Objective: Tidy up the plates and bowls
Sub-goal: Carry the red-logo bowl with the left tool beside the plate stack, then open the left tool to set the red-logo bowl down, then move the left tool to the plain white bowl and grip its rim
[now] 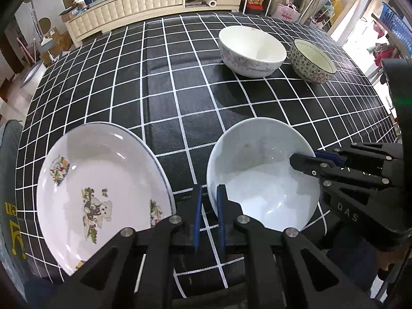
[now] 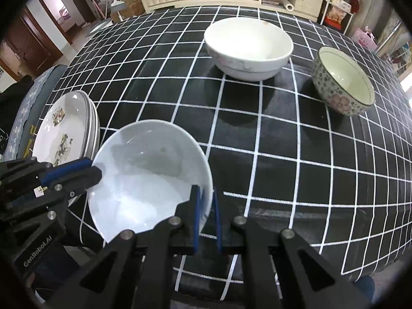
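A plain white bowl (image 1: 257,175) (image 2: 146,180) is at the near side of the table, held at two opposite rims. My left gripper (image 1: 209,193) is shut on its left rim and also shows in the right wrist view (image 2: 90,167). My right gripper (image 2: 206,195) is shut on its right rim and shows in the left wrist view (image 1: 303,159). Whether the bowl rests on the cloth I cannot tell. Just left of it lies a stack of bear-print plates (image 1: 103,185) (image 2: 64,128). Farther back stand a large white bowl (image 1: 252,51) (image 2: 247,49) and a small flower-patterned bowl (image 1: 311,61) (image 2: 342,82).
The table wears a black cloth with a white grid (image 1: 167,82) (image 2: 283,154). A cushioned chair (image 2: 38,90) stands at its left edge beside the plates. A low cream cabinet (image 1: 144,2) with clutter runs behind the far edge.
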Action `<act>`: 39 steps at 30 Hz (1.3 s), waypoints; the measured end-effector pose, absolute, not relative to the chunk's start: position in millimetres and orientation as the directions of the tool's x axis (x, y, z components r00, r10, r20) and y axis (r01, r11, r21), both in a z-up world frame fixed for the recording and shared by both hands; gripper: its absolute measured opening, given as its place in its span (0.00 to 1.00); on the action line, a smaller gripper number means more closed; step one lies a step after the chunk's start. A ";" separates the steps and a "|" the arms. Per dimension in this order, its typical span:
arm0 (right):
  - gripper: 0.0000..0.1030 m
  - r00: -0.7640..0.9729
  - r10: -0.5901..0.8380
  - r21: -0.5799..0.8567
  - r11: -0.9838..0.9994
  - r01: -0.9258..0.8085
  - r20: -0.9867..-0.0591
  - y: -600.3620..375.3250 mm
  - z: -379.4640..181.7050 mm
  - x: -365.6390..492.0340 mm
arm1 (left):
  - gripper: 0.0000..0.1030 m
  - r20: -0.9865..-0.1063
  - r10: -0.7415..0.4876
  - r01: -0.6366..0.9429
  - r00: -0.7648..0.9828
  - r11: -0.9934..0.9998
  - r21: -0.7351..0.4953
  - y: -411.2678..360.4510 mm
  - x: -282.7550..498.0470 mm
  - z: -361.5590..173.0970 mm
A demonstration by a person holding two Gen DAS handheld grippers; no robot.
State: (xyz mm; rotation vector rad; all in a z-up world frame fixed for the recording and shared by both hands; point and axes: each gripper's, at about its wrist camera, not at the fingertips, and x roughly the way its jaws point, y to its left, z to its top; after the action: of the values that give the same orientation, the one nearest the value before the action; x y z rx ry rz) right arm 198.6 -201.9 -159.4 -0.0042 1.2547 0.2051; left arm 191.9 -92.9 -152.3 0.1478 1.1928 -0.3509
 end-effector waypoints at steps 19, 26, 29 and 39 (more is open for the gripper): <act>0.48 0.349 0.121 0.088 0.990 -0.109 -0.929 -221.9 -128.6 202.8 | 0.10 -0.897 -0.152 0.361 0.415 0.932 0.009 -93.4 192.7 -113.6; 0.63 0.445 0.091 0.051 0.993 -0.103 -0.891 -231.1 -94.9 216.4 | 0.18 -0.884 -0.162 0.362 0.439 0.932 0.009 -103.7 209.3 -91.9; 0.64 0.462 0.087 0.046 0.994 -0.098 -0.882 -233.9 -84.2 225.5 | 0.18 -0.880 -0.171 0.362 0.443 0.932 0.001 -107.6 218.2 -84.8; 0.64 0.507 0.074 0.036 0.996 -0.084 -0.859 -245.9 -53.3 262.9 | 0.31 -0.873 -0.167 0.325 0.459 0.946 -0.010 -117.2 259.2 -59.0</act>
State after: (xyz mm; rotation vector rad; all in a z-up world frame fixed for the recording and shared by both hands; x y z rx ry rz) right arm 262.9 -245.9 -53.3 -0.0110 1.0349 0.0949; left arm 259.2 -117.2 -59.0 0.1661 1.0523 -0.3045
